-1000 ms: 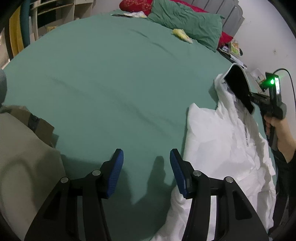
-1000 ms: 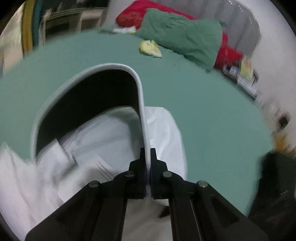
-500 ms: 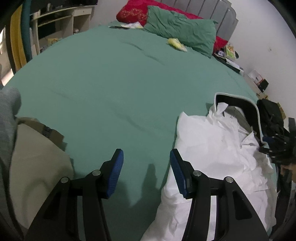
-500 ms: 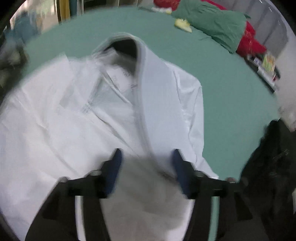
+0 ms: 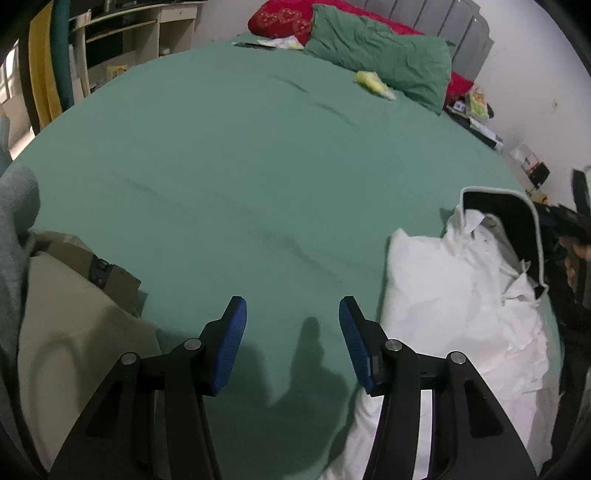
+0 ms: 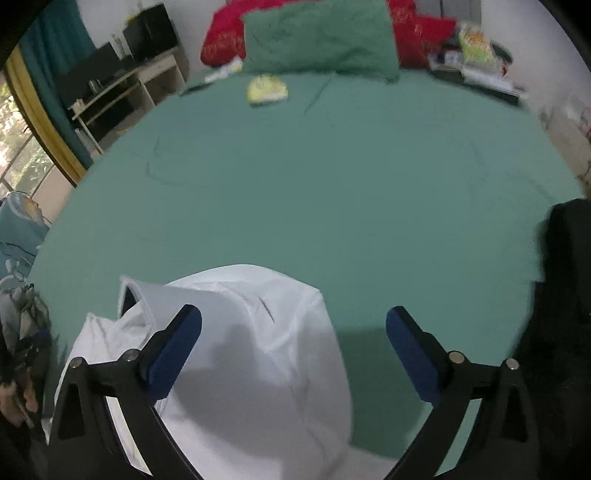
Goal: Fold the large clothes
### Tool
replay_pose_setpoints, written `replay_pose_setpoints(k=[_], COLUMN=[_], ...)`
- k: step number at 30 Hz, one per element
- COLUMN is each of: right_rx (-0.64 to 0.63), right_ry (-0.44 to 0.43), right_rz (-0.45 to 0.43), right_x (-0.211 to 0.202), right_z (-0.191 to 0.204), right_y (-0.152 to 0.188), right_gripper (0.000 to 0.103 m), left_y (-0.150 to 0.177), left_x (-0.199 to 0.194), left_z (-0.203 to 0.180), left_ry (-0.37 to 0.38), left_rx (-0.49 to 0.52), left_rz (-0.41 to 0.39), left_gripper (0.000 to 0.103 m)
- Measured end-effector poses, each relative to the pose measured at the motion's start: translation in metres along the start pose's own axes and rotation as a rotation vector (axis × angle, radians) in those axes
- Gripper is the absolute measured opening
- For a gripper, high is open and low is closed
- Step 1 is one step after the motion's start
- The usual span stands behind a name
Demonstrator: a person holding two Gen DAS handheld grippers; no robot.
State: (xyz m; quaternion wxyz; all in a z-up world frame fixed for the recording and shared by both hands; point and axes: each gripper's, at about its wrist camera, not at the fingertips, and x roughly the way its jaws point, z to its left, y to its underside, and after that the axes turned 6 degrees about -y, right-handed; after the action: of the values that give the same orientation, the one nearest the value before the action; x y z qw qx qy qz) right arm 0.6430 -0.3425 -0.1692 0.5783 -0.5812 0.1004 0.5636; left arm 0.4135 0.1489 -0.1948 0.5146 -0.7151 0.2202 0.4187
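Note:
A crumpled white garment (image 5: 454, 291) with a black-lined, white-edged collar (image 5: 517, 218) lies at the near right of the green bed (image 5: 258, 166). It also shows in the right wrist view (image 6: 258, 350), bunched under the gripper. My left gripper (image 5: 291, 328) is open and empty, over bare sheet just left of the garment. My right gripper (image 6: 293, 343) is open wide and empty, hovering over the garment's near part.
A beige and grey pile of clothes (image 5: 66, 314) lies at the near left. A green pillow (image 5: 384, 62), red cushions (image 5: 280, 22) and a small yellow item (image 5: 373, 81) sit at the bed's head. Shelves (image 5: 122, 48) stand at the left; a dark object (image 6: 565, 295) sits right.
My right gripper let go of the collar, opened wide and drew back. The collar dropped onto the bed. The left gripper stayed open in place.

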Motion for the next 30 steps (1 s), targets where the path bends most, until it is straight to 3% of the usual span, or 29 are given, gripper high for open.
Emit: replay_pose_setpoints(k=[5,10,13,15,19,22,23,24,25,28,30], right_rx=[-0.044,-0.243,-0.251,-0.322,-0.513,-0.574,-0.577,-0.591,-0.622,-0.661,-0.713], right_ry=[-0.193,-0.329,-0.379,-0.345,-0.187,-0.096,-0.078,-0.051,0.015,-0.003,0.048], right_rz=[0.177,0.348,0.412,0.463,0.537,0.569,0.568,0.555,0.537,0.550,0.509], right_x=[0.058,0.078,0.081,0.085,0.095,0.098,0.097,0.093,0.091,0.086,0.080], right_z=[0.015,0.059,0.071,0.087,0.122,0.133,0.133,0.134,0.136,0.145,0.154], right_y=[0.006,0.030,0.033,0.043,0.055,0.051,0.048,0.045,0.042,0.047,0.048], right_gripper=[0.099,0.102,0.100,0.099,0.096,0.069,0.043,0.003,0.005,0.005,0.005], left_y=[0.003,0.009,0.011,0.012,0.012,0.013,0.013,0.013,0.013,0.012,0.010], left_x=[0.009,0.009,0.009,0.008,0.008,0.009,0.009,0.008,0.007,0.005,0.003], left_z=[-0.002,-0.012,-0.014,-0.015,-0.018,-0.020,-0.021,-0.021,-0.022,-0.023,-0.022], left_ry=[0.002,0.023,0.036,0.044,0.039,0.044,0.048,0.050,0.052,0.063,0.063], left_rx=[0.027,0.062,0.057,0.045,0.058,0.061,0.064,0.066,0.068,0.071,0.066], left_rz=[0.029,0.045,0.047,0.043,0.035,0.039,0.040,0.040,0.039,0.032,0.025], left_gripper=[0.055,0.055,0.055,0.055,0.055,0.055,0.055,0.055,0.055,0.055,0.055])
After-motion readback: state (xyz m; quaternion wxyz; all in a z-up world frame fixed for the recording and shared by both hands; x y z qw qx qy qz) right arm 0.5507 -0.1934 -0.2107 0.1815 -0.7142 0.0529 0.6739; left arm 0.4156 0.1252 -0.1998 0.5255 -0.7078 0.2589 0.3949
